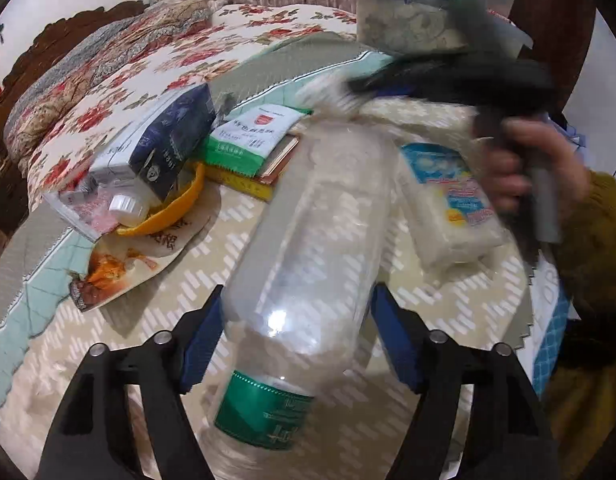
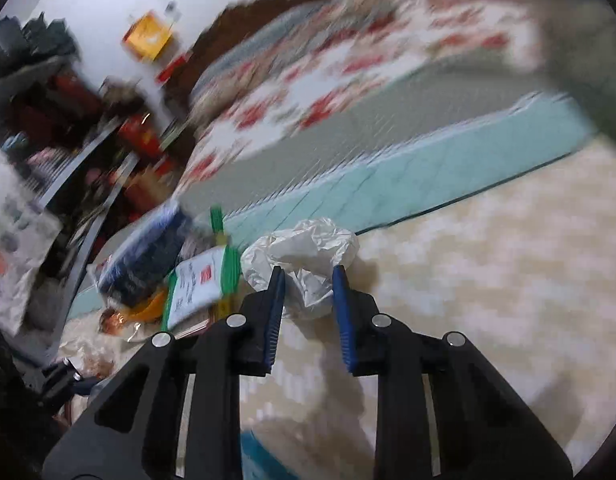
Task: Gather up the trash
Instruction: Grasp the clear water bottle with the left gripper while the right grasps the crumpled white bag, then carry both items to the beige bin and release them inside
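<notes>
Bottle sits pinched between left gripper pads; smooth plastic may slip. Right gripper, pinching crumpled wrap, risks dropping it mid-swing.

A home bedroom: floral quilt over bed, carved wooden headboard.

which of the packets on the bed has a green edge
The white sachet with the red square logo, lying on the books beside the dark blue carton. The other packet, right of the clear bottle, has light blue printing, no green.
</notes>
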